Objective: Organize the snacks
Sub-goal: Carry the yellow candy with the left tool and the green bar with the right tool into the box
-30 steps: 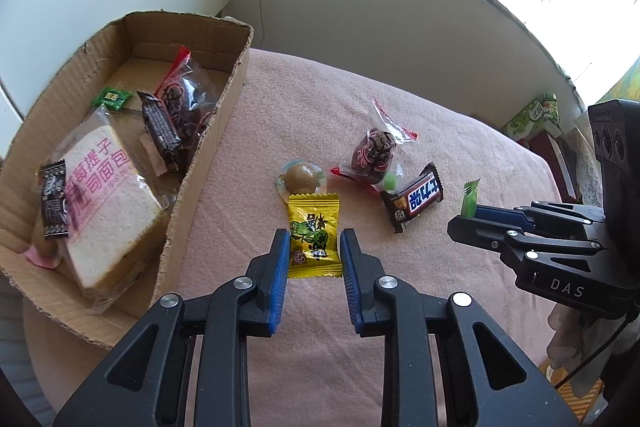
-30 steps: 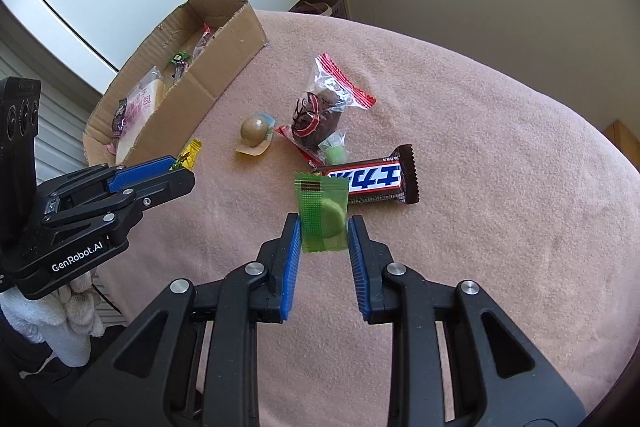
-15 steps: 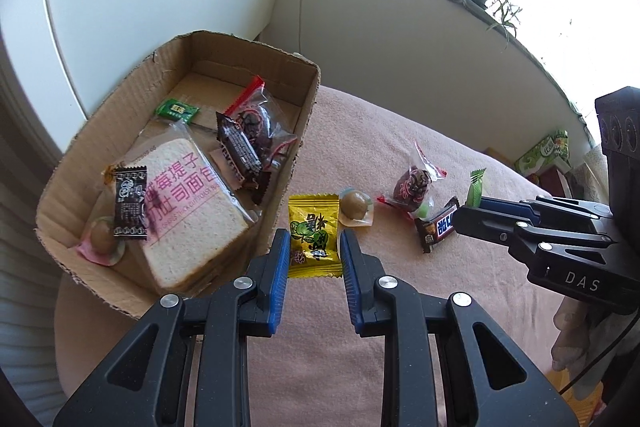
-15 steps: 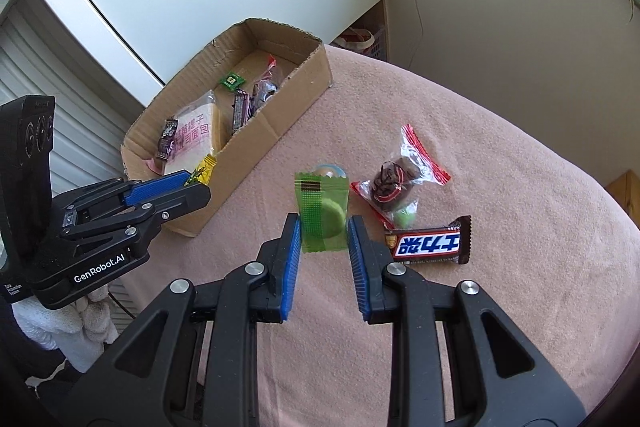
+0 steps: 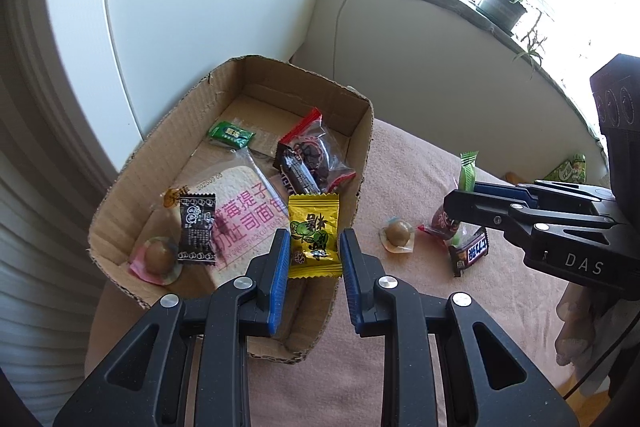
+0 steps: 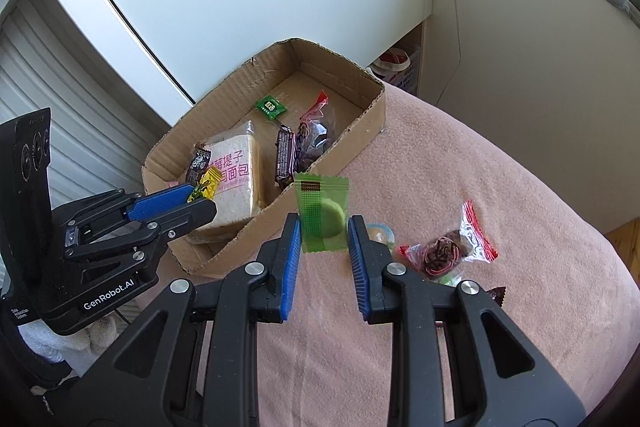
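Observation:
My left gripper is shut on a yellow candy packet and holds it above the near right part of the cardboard box. The box holds a bread pack, a dark bar, a clear bag with red ends, a green sachet and other small sweets. My right gripper is shut on a green packet, held above the pink cloth just right of the box. The left gripper with the yellow packet also shows in the right wrist view.
On the pink cloth right of the box lie a round sweet in clear wrap, a Snickers bar and a clear bag of dark snacks. A white wall stands behind the box. A window sill with a plant is at the far right.
Both grippers have moved left toward the box, each with its packet. The left one now hangs over the box; the right one is beside its right wall.

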The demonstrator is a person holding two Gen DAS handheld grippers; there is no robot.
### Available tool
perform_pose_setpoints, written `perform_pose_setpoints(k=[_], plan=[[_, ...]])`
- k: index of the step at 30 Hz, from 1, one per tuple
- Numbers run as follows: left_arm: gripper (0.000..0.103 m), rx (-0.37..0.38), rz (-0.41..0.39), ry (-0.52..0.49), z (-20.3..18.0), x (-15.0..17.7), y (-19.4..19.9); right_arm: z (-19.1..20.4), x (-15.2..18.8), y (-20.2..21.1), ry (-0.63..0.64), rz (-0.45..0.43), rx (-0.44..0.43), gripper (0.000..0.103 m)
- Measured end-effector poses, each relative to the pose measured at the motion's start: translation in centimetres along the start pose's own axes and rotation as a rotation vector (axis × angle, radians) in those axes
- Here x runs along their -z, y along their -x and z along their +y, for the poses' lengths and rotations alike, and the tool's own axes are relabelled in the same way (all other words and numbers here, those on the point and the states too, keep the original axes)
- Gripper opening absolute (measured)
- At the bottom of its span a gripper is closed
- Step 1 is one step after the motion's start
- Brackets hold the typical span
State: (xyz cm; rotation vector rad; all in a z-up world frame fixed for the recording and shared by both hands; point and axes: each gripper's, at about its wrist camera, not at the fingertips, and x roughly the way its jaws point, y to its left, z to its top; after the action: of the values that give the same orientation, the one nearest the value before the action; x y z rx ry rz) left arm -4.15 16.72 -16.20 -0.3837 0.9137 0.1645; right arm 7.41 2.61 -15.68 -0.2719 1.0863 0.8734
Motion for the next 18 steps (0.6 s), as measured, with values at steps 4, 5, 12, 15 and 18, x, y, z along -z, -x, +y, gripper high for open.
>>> perform_pose_setpoints(k=[4,5,12,15,18], plan=[[0.024,-0.012,-0.004,0.020,0.9,-0.2,-0.1,0.7,-1.2,-1.0,0.022,0.002,-0.006,0.025],[0.024,-0.015,-0.005,0.024,1.0,-0.3,-0.1,0.9,-1.5,-1.2,0.027,0.003,-0.008,0.025],[0.024,-0.036,-0.008,0.044,2.1,-0.6,-0.3,2.1,-3.4,-3.0,0.060,0.015,-0.024,0.025],[0.024,-0.046,-0.006,0.054,2.7,-0.6,-0.4,2.5,-4.1,-3.7,0.072,0.023,-0.030,0.025],[0.024,-0.055,-0.004,0.064,3.1,-0.6,-0.5,3.1,-4.6,-4.6,0.086,0.031,-0.036,0.025]])
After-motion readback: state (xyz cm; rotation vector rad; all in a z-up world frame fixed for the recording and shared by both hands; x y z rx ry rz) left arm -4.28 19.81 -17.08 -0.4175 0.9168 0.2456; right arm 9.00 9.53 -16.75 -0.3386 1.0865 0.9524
